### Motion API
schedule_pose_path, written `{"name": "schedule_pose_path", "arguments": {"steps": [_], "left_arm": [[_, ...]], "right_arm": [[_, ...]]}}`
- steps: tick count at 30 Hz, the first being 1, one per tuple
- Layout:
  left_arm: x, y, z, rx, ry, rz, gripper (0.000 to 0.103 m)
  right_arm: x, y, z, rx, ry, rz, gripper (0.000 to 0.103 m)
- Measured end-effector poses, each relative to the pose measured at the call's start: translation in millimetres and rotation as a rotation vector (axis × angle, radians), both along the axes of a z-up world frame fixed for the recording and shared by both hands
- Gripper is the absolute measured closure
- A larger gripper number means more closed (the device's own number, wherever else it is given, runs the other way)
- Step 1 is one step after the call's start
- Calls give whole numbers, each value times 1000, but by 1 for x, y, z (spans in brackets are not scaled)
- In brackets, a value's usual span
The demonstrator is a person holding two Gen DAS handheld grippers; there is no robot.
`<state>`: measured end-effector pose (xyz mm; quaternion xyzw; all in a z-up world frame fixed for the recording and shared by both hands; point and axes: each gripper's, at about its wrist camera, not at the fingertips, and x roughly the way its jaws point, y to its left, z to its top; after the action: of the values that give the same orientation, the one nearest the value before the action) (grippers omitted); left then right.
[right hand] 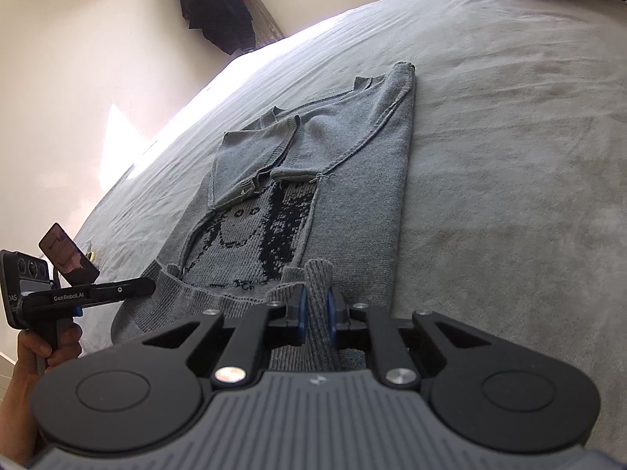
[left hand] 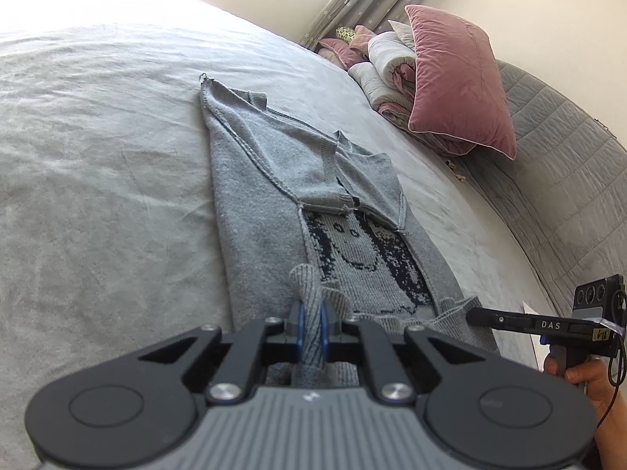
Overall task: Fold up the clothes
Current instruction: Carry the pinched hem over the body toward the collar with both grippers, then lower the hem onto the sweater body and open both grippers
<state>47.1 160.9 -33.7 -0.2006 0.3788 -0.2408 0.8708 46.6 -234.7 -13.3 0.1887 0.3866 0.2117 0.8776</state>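
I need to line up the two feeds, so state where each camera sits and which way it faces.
Left wrist: on the left tool, facing along the grey sweater towards the pink pillow; the right tool and hand show.
Right wrist: on the right tool, facing along the sweater towards dark hanging clothes; the left tool and hand show.
Shared: sweater, grey bedspread, both tools pinching its near hem.

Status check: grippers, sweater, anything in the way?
Left gripper and right gripper both shut on sweater hem. Sleeves folded in, sweater flat on bed. Pillows far off, path clear.
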Motion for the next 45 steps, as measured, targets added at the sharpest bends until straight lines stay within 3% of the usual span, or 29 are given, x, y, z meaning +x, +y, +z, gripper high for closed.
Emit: {"name": "schedule_pose_path", "arguments": {"steps": [7, 11, 16, 19, 24, 26, 27, 29, 38, 45], "left_arm": [[3, 3, 5, -66, -10, 22, 96], [9, -2, 5, -36, 4, 13, 95], [13, -8, 1, 7, 30, -21, 95], [15, -9, -1, 26, 38, -23, 94], [16, -9, -2, 23, 50, -16, 94], [16, -9, -2, 21, 47, -13, 94], [16, -8, -2, 19, 44, -9, 95], [14, -8, -1, 11, 34, 2, 96], [20, 13, 14, -154, 21, 93, 96], [43, 26, 2, -251, 19, 167, 96]], "right_arm": [[3, 1, 12, 18, -47, -8, 92], [7, 3, 12, 14, -46, -10, 92], [11, 2, 3, 15, 13, -12, 84], [12, 2, -1, 13, 28, -13, 71], [9, 6, -5, 6, 32, 1, 70], [8, 9, -4, -13, 21, 9, 76], [8, 11, -4, -20, 16, 12, 89], [6, 11, -2, -27, -1, -1, 92], [15, 7, 25, -14, -63, -31, 93], [52, -4, 22, 84, -123, -65, 93]]}}
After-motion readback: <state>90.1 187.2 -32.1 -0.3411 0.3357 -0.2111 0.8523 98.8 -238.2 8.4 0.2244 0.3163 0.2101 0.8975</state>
